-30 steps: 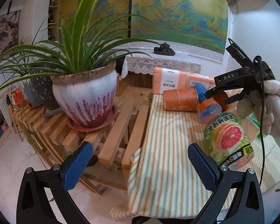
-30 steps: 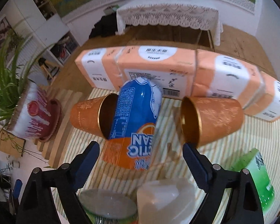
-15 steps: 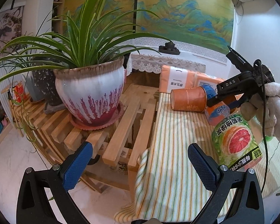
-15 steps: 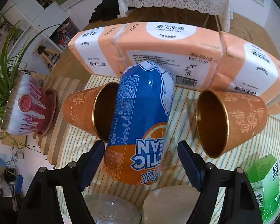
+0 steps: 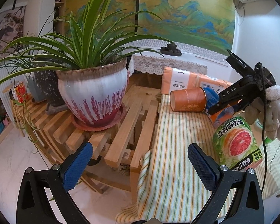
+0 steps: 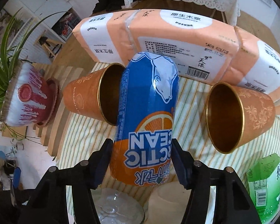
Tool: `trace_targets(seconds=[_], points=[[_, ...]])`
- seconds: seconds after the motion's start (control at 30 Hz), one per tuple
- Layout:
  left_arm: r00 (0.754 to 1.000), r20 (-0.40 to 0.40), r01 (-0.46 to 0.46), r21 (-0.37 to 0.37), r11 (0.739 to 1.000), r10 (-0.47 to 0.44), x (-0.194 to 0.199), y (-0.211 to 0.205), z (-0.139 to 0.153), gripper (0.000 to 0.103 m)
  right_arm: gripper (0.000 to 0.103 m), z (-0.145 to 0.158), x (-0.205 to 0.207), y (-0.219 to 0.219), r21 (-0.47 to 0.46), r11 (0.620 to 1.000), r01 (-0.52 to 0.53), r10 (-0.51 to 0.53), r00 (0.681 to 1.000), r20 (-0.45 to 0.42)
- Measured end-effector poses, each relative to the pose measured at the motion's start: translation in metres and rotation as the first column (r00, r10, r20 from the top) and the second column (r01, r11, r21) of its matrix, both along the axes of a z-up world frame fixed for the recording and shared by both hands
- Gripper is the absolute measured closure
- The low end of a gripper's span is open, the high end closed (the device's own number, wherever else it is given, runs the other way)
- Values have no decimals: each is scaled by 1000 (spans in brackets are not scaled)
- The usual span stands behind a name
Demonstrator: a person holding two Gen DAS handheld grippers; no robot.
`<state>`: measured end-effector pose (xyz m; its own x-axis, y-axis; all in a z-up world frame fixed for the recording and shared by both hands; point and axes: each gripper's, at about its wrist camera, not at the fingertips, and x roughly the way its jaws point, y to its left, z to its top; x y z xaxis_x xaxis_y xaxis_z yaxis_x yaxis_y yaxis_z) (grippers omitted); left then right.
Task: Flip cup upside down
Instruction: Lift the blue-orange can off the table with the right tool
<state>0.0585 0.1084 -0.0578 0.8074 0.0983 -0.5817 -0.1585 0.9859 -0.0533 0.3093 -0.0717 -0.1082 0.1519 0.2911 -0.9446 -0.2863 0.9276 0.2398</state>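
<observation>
Right wrist view, near to far. Bottom edge: a clear glass rim [image 6: 121, 208] and a pale lid or cap [image 6: 169, 197], both partly cut off. Right gripper [image 6: 142, 161] is pinching the soda can [image 6: 145, 119], blue pads pressed on both sides of its orange lower end. The can's long axis runs up the frame, leaning slightly right; its label reads upside down.

Two orange cups lie on their sides on the striped cloth [image 6: 192, 123]. Left cup [image 6: 89, 100]: long axis roughly horizontal, mouth facing right, rim right against or just behind the can; can't tell if they touch. Right cup [image 6: 239, 115]: at centre right of the frame, mouth facing left and toward the camera, base toward the tissue packs [image 6: 158, 35] behind it. A green carton [image 6: 265, 183] sits at lower right.

Left wrist view: left gripper [image 5: 140, 165] is spread wide with nothing between the pads, hanging over the cloth's near edge and a wooden slat rack [image 5: 125, 127]. A grapefruit-label bottle [image 5: 237, 145] stands at lower right. Beyond it, a gloved hand [image 5: 270, 110] holds the other tool at the can. A potted plant [image 5: 93, 93] is centre left.
</observation>
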Motion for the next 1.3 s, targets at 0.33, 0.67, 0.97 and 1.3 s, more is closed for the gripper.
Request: trace_targets(seconds=[0.33, 0.67, 0.97, 1.3], points=[[1000, 4, 5, 6, 1000, -5, -2, -5, 3, 0, 50, 10, -10, -19, 47, 999, 25, -27, 999, 44], [1000, 9, 9, 17, 1000, -9, -4, -11, 9, 0, 51, 32, -18, -25, 91, 996, 23, -33, 992, 118], [999, 32, 7, 29, 1000, -7, -12, -13, 18, 0, 51, 74, -20, -37, 182, 982, 46, -84, 975, 207], [996, 68, 57, 35, 998, -59, -32, -32, 39, 0, 51, 140, -80, -78, 260, 963, 68, -152, 937, 316]])
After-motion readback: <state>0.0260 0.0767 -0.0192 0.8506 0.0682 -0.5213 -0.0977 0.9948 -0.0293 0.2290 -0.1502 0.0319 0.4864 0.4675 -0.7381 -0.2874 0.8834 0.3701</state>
